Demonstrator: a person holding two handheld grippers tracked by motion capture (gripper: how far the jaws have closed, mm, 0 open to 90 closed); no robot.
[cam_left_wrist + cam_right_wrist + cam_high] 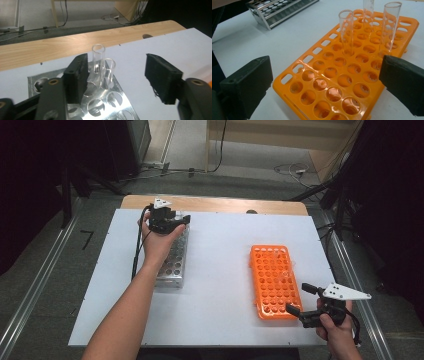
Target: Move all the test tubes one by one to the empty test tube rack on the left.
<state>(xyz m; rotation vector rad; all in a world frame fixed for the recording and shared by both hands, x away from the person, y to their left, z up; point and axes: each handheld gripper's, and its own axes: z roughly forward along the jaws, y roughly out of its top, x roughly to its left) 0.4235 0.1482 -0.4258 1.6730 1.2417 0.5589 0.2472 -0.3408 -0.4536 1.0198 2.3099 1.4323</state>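
- No writing, label, brand, number or sign is showing clearly enough to read in any view.
- The metal rack (100, 100), the orange rack (342, 82) and the glass tubes (98, 60) are bearing no print.
- A dark mark on the floor (87, 239) left of the counter (220, 270) is staying illegible.

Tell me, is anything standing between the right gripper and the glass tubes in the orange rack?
Nothing visible does. The right gripper hangs open over the near end of the orange rack; only empty holes lie before the nearest glass tube.
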